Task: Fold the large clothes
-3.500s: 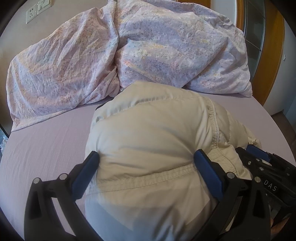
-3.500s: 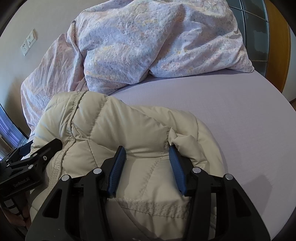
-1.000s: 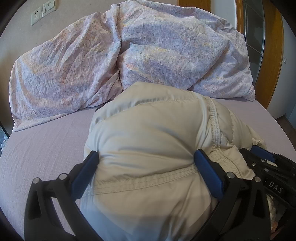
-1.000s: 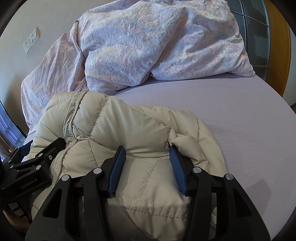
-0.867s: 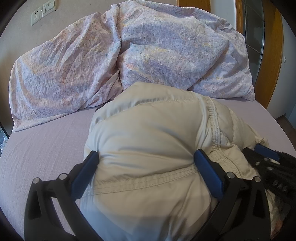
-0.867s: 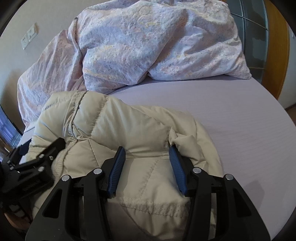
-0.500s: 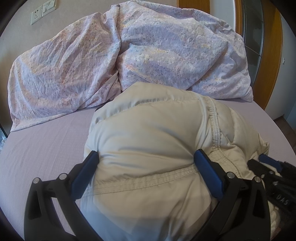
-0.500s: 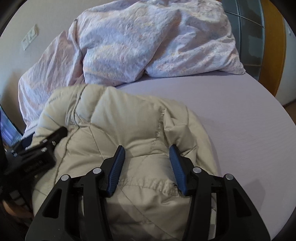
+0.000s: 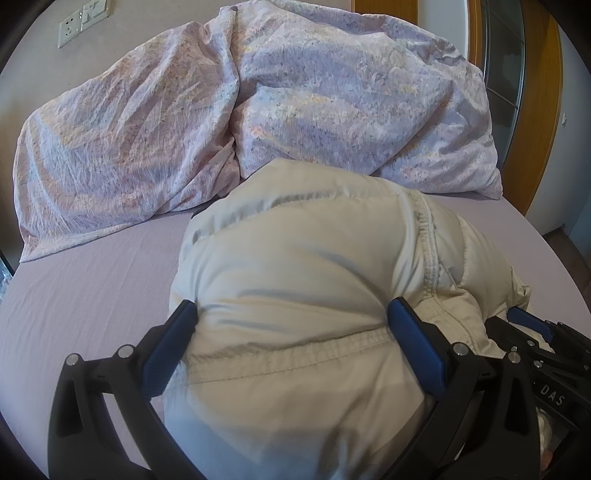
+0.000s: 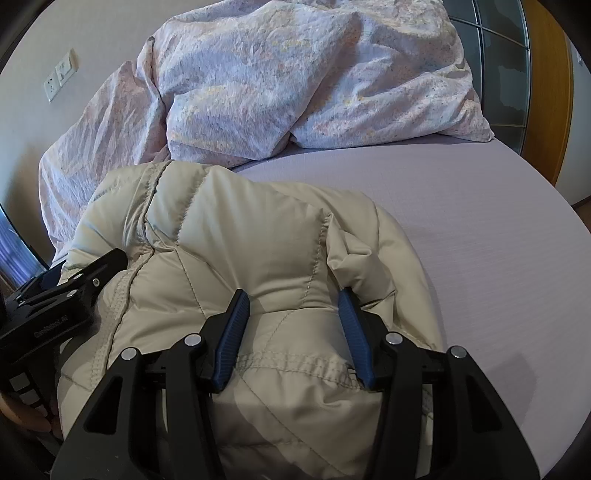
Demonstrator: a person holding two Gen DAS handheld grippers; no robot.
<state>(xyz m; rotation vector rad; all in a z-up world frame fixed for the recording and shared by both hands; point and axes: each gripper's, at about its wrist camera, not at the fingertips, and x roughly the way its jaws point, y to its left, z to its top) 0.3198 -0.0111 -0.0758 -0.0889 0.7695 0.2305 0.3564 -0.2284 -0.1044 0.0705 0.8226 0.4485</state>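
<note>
A cream quilted down jacket point(image 9: 303, 258) lies bunched in a rounded bundle on the lilac bed sheet point(image 9: 92, 277). My left gripper point(image 9: 293, 314) grips its thick bulk, and the blue pads press into the padding on both sides, just above a stitched hem. In the right wrist view the same jacket point(image 10: 240, 221) fills the lower left. My right gripper point(image 10: 292, 301) is shut on a puffy fold of it, above the hem seam. Each gripper shows in the other's view: the right gripper point(image 9: 535, 339) low right, the left gripper point(image 10: 74, 291) low left.
A crumpled floral duvet point(image 9: 332, 110) is heaped along the far side of the bed, against the wall with sockets point(image 9: 83, 22). Bare sheet point(image 10: 480, 221) stretches to the right of the jacket. A wooden door frame point(image 9: 550, 110) stands at the far right.
The right gripper shifted slightly with its fold, so the jacket bulges higher between its pads. The left gripper kept still on the jacket.
</note>
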